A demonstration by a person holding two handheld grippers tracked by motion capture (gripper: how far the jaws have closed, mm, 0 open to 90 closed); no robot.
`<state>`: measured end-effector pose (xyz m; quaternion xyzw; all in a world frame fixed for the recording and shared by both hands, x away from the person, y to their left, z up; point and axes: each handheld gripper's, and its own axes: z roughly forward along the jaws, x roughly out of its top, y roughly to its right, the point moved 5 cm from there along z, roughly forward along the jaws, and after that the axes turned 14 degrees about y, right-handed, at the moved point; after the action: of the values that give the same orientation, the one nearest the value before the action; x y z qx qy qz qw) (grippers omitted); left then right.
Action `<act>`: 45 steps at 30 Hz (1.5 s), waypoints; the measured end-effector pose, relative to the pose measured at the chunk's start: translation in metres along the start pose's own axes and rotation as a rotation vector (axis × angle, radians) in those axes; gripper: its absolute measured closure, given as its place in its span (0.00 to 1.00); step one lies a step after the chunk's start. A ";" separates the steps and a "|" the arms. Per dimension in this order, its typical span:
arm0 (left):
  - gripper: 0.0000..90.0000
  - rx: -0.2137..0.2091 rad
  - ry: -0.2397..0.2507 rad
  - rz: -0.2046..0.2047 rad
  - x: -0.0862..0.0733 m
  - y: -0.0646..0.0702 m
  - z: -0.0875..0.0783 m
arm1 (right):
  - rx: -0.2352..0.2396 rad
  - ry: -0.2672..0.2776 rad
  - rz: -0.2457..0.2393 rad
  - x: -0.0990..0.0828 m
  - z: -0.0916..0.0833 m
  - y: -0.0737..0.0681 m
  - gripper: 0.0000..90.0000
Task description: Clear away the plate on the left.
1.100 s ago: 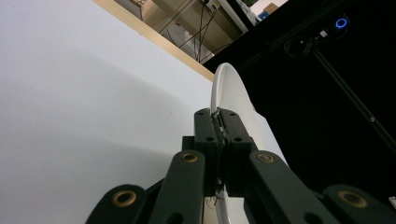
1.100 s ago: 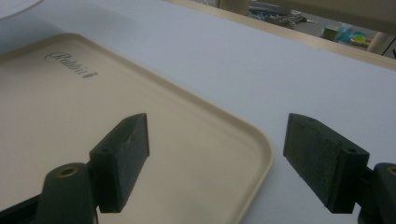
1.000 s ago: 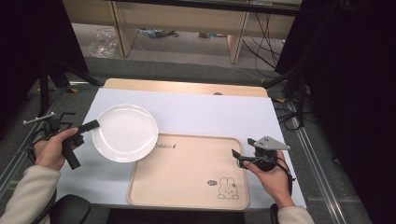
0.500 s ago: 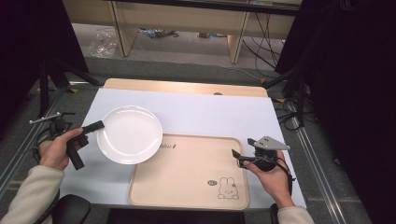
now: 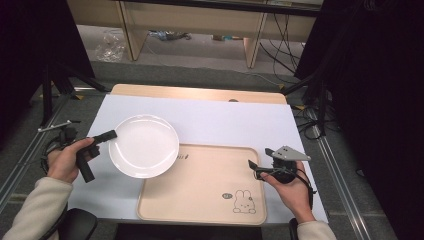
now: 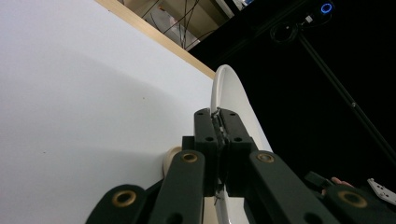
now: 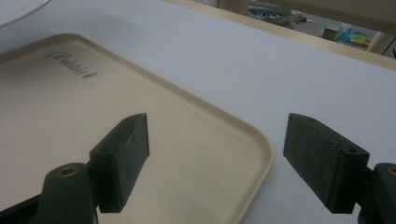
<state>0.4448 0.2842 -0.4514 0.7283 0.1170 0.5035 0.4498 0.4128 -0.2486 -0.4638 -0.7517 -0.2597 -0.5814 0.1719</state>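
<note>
The left gripper [image 5: 107,135], its fingers pinching the rim of the white plate [image 5: 144,145], has carried it rightward until it overlaps the tray [image 5: 200,200], so placing seems near, while the right gripper [image 5: 253,167] waits with fingers spread.

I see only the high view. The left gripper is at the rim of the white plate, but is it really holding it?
Observer: Yes. In the left gripper view the left gripper is shut on the plate rim, pads pressed on both sides.
Operator: And the right gripper, is it open?
Observer: The right gripper stands wide open, nothing between its jaws.
Operator: What lies under it?
Observer: The near corner of the beige tray, on the white table cover.
</note>
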 end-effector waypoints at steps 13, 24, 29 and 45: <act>0.96 -0.015 -0.020 -0.003 -0.007 0.006 0.005 | -0.003 0.006 -0.004 0.000 0.000 0.000 0.26; 0.96 -0.022 -0.033 -0.002 -0.012 0.009 0.008 | -0.003 0.006 -0.004 0.000 0.000 0.000 0.26; 0.96 -0.028 -0.038 -0.002 -0.013 0.010 0.009 | -0.003 0.005 -0.002 0.000 0.000 0.000 0.26; 0.96 -0.040 -0.052 -0.004 -0.018 0.016 0.013 | -0.003 0.004 0.004 0.000 0.000 0.000 0.26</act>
<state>0.4430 0.2571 -0.4516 0.7317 0.0968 0.4858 0.4682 0.4125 -0.2484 -0.4633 -0.7511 -0.2571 -0.5830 0.1726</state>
